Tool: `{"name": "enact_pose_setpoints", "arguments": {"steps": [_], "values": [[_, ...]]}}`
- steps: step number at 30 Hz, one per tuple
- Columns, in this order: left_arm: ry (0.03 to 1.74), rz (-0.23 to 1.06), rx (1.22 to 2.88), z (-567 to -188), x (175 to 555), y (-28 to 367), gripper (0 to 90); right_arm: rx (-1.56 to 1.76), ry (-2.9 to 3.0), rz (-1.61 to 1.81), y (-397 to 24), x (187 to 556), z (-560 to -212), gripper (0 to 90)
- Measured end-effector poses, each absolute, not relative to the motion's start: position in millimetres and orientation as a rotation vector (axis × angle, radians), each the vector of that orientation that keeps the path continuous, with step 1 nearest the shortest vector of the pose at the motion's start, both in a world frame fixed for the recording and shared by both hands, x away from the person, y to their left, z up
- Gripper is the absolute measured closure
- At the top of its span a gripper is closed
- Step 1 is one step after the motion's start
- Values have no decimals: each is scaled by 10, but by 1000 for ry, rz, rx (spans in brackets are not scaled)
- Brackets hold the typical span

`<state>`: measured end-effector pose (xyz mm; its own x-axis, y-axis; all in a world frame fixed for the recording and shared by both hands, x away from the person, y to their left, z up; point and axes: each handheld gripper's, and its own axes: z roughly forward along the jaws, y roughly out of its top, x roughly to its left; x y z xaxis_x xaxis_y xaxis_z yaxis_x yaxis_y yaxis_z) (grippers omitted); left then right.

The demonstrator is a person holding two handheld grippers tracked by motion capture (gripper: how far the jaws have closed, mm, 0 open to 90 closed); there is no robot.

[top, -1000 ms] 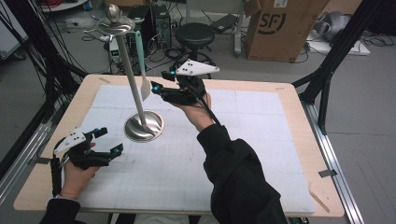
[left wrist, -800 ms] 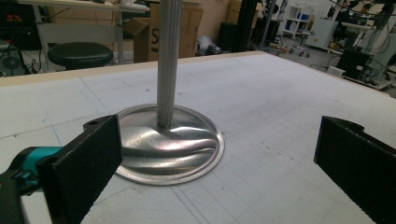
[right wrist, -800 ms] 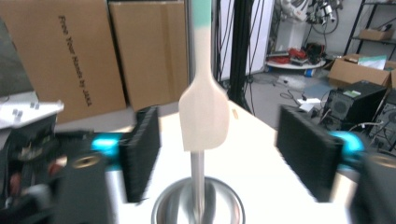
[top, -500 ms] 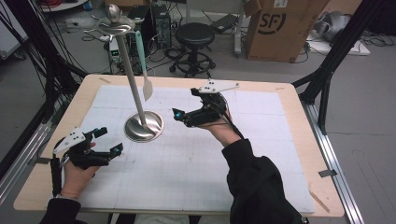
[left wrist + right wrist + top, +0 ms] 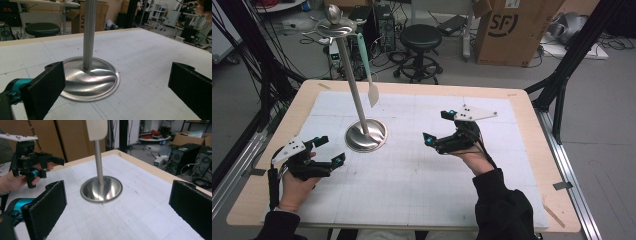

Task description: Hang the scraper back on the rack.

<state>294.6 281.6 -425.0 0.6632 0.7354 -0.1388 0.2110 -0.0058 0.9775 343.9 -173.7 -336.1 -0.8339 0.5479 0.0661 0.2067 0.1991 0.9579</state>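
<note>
Both grippers, left (image 5: pixel 326 150) and right (image 5: pixel 435 127), gape empty near what looks like a spatula-hung stand (image 5: pixel 366 135).

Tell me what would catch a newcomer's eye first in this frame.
The tall metal stand rising from its round base left of centre on the white table, with a pale spatula hanging from its top hooks. Next, the two open grippers: the left gripper near the table's left edge, the right gripper right of the base.

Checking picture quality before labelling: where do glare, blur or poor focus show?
High view: soft overall, even light. Left gripper view: sharp, bright streaky glare on the steel base. Right gripper view: base mirrors the room, pale spatula blade near the top edge slightly soft.
</note>
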Motion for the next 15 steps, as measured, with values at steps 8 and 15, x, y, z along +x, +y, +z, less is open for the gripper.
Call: {"name": "enact_pose_setpoints", "arguments": {"steps": [8, 15], "values": [[803, 488, 1574, -4256, 2954, 2784, 18, 752, 2184, 1639, -2004, 3266, -3552, 1], [803, 487, 1575, -4256, 2954, 2783, 17, 814, 2140, 1676, -2303, 3203, -3652, 1]]}}
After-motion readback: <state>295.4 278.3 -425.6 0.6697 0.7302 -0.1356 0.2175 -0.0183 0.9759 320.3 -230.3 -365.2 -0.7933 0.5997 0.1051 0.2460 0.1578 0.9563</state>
